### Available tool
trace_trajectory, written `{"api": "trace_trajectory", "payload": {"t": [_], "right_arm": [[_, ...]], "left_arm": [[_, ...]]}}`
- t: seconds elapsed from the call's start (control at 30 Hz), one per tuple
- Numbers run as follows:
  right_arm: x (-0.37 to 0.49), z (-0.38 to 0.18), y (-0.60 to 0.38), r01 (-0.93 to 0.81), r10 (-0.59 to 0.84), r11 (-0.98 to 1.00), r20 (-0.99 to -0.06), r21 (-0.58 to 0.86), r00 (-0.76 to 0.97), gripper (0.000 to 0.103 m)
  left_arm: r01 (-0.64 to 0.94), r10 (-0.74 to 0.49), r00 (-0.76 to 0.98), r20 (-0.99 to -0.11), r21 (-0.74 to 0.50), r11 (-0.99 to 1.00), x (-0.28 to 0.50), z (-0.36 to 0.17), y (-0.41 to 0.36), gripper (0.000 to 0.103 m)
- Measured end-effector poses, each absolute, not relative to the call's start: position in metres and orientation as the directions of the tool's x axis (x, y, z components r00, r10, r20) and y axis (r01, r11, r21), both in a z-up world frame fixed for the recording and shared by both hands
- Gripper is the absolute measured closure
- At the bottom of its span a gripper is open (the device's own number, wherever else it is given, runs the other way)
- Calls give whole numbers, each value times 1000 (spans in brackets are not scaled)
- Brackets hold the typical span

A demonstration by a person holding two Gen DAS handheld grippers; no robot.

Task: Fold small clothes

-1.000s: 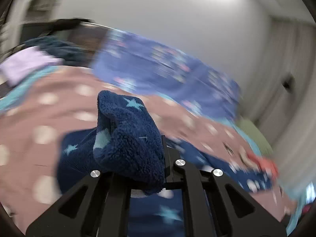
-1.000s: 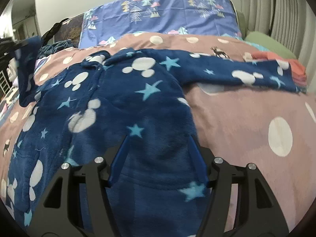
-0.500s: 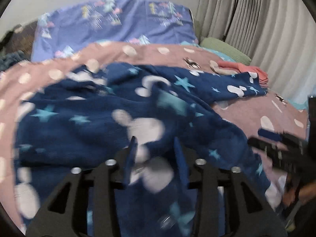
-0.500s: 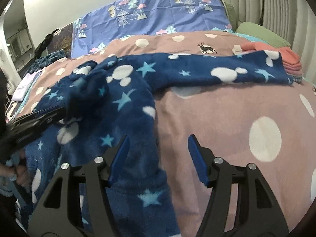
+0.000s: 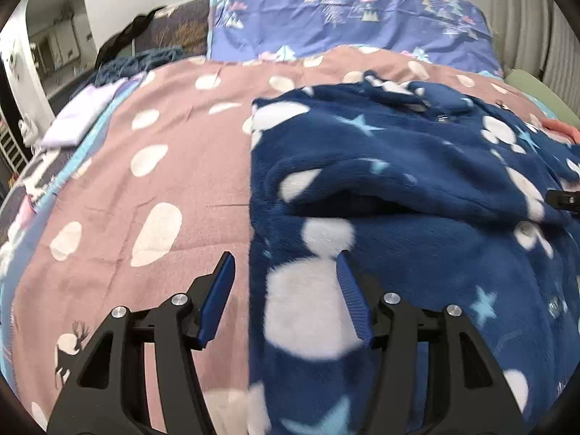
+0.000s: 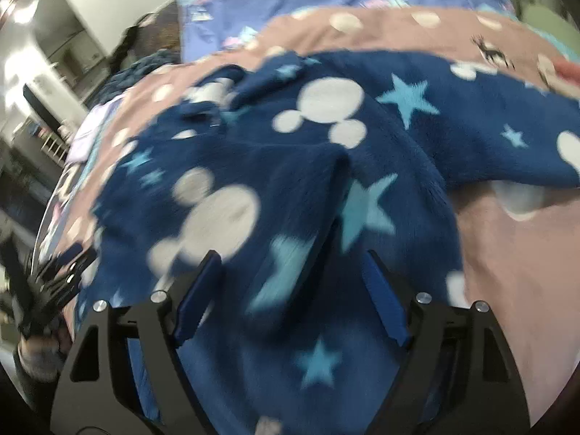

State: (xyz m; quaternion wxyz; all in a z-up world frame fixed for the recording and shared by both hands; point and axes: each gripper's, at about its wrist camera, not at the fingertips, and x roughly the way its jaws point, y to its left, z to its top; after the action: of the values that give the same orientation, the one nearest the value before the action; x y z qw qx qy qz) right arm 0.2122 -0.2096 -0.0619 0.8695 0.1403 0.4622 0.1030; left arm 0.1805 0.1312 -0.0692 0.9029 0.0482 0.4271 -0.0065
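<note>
Navy fleece garment [image 5: 417, 166] spread on bed [image 5: 152, 188] | left gripper [image 5: 284, 291] just opened, empty | right gripper [image 6: 290, 290] opening wider, gripping nothing

bare bedspread [image 5: 174, 166] left of the fleece garment [image 5: 417, 166]; pillow [image 5: 344, 14] beyond

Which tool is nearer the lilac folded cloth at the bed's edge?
Left. The left tool hangs over the garment's edge on the side toward the lilac cloth; the right tool hangs mid-garment, farther away.

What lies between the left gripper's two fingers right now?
In the left wrist view, the navy fleece garment's straight folded edge and bare pink bedspread; the left gripper is open.
</note>
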Motion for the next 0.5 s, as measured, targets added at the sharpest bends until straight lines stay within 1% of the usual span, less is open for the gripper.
{"api": "trace_trajectory", "payload": {"t": [0.03, 0.07, 0.1, 0.13, 0.2, 0.23, 0.3, 0.37, 0.4, 0.43, 0.47, 0.5], "right_arm": [[220, -64, -210, -33, 313, 934, -772, 355, 553, 22], [227, -65, -210, -13, 312, 929, -765, 370, 563, 25], [234, -63, -208, -4, 306, 929, -758, 371, 576, 52], [240, -59, -203, -20, 310, 929, -749, 369, 586, 89], [250, -46, -198, -46, 348, 917, -737, 397, 579, 91], [249, -32, -199, -49, 354, 910, -706, 413, 614, 91], [234, 13, -202, -105, 338, 914, -596, 391, 729, 91], [217, 49, -205, -152, 298, 936, -484, 319, 822, 92], [211, 61, -207, -148, 251, 955, -436, 256, 864, 92], [211, 64, -209, -130, 213, 968, -431, 213, 877, 89], [218, 60, -211, -106, 176, 979, -455, 175, 873, 84], [232, 45, -215, -79, 151, 984, -521, 158, 840, 78]], "left_arm": [[44, 35, 627, -778, 80, 996, 190, -72, 132, 41], [43, 39, 626, -779, 84, 996, 195, -73, 131, 40], [44, 49, 624, -780, 98, 994, 204, -75, 128, 39], [41, 61, 622, -781, 110, 993, 212, -77, 127, 38], [14, 92, 632, -769, 130, 991, 224, -75, 123, 37], [-9, 114, 635, -764, 140, 990, 229, -74, 123, 37], [-36, 125, 642, -756, 133, 990, 230, -72, 126, 36], [-38, 112, 645, -756, 114, 993, 228, -73, 129, 35], [-46, 118, 641, -758, 115, 992, 228, -76, 131, 35], [-52, 118, 635, -763, 110, 993, 229, -78, 133, 35], [-57, 115, 630, -768, 103, 993, 231, -80, 134, 35], [-68, 115, 622, -775, 93, 993, 234, -82, 136, 33]]}}
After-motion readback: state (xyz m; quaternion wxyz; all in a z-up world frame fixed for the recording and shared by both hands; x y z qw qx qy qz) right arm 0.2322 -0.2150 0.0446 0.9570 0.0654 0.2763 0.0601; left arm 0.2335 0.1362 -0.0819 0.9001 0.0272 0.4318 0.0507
